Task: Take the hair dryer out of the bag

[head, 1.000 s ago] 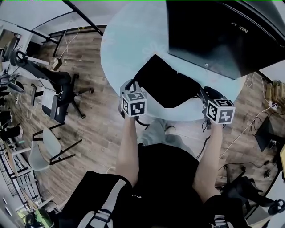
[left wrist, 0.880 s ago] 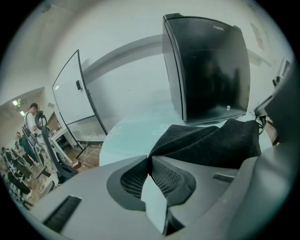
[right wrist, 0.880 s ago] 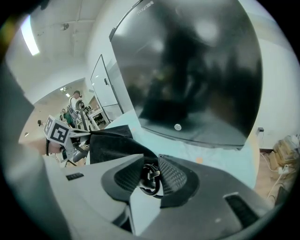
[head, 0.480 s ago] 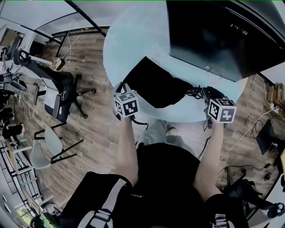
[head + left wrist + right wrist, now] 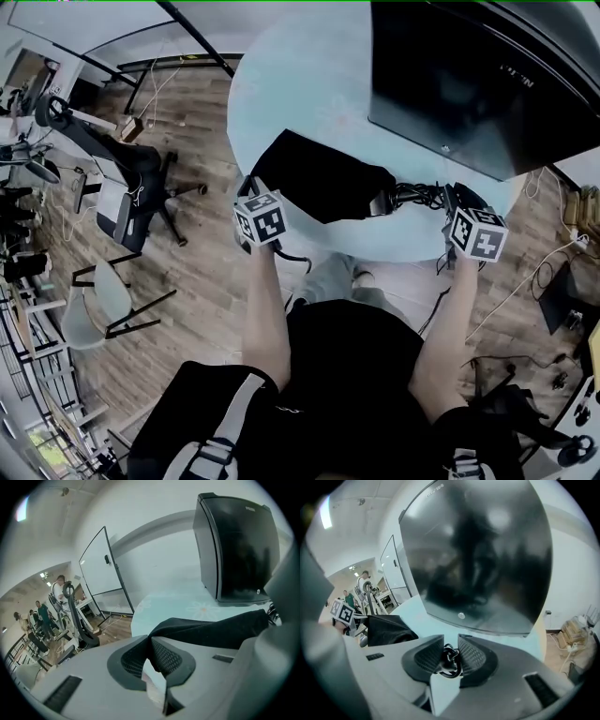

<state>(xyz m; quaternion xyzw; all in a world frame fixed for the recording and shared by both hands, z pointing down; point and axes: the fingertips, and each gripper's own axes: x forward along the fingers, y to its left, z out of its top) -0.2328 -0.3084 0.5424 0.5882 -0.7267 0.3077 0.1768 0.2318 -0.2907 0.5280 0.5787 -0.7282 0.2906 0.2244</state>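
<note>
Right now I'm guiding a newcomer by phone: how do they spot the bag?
Find the round pale-blue table bearing a big black screen. Nearer the person's edge lies the bag: limp black cloth, unlike the rigid screen, with a coiled cord at one end.

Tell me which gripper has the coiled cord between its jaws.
The right gripper: its jaws clamp the black coiled cord. The left gripper pinches the black bag at its edge instead.

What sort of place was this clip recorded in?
Most likely an open office or lab workspace. A large black monitor stands on a round pale table, wheeled office chairs sit on the wood-plank floor, and a framed whiteboard stands nearby.
</note>
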